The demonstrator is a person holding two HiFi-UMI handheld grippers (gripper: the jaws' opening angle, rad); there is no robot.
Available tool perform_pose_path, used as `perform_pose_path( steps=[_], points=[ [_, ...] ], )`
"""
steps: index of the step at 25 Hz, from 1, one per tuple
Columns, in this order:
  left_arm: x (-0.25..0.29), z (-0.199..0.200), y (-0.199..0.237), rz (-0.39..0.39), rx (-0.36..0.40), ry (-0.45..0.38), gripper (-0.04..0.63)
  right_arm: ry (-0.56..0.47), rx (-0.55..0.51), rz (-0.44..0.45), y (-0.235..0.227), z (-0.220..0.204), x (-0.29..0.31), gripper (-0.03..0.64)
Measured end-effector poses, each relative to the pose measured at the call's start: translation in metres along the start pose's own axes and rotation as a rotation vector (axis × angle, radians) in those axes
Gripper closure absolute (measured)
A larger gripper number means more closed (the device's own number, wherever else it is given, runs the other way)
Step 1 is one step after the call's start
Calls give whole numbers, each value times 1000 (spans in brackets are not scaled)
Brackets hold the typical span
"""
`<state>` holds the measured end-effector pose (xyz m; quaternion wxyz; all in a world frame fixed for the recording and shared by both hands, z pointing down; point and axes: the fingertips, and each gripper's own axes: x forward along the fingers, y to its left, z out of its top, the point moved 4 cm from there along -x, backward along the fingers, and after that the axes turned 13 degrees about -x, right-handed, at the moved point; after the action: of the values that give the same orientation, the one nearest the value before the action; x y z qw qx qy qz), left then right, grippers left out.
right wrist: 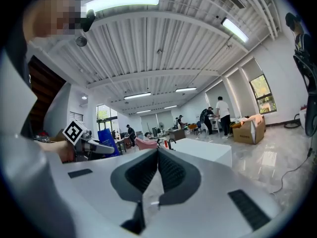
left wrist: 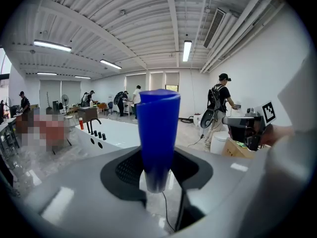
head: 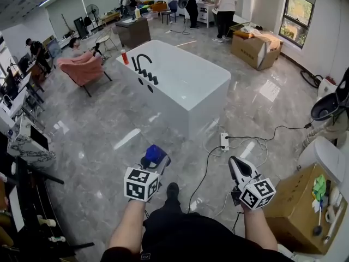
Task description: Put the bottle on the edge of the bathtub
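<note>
Low in the view, the left gripper (head: 155, 158) holds a blue bottle (head: 154, 152), the right gripper (head: 235, 166) is alongside, and ahead stands the white bathtub (head: 166, 103), a black faucet (head: 141, 62) on its left edge and a red bottle (head: 124, 57) at its far-left corner.

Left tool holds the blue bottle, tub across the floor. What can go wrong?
Slip: the left tool grips the blue bottle only at its narrow end; it may tilt in transit.
Trip: a power strip and cable lie on the floor toward the bathtub.
Knock: the faucet and red bottle crowd one rim.
</note>
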<state>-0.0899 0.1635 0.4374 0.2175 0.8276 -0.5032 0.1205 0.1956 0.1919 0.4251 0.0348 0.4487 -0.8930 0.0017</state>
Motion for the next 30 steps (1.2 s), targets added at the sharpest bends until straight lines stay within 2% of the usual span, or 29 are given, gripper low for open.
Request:
perform_pose_path(
  steps=[7,13,22,30],
  points=[
    [26,2,12,-47,-5,18,434,48,26,-1,-4,-11,17,604],
    [57,25,39,-65,5,18,434,71,31,3,-17,-10,60,604],
    [120,62,100,-81,12,33,434,114,50,0,-46,-14,150,604],
    [163,86,160,-91,-10,44,434,163,53,31,-49,-15,229,604]
  ],
)
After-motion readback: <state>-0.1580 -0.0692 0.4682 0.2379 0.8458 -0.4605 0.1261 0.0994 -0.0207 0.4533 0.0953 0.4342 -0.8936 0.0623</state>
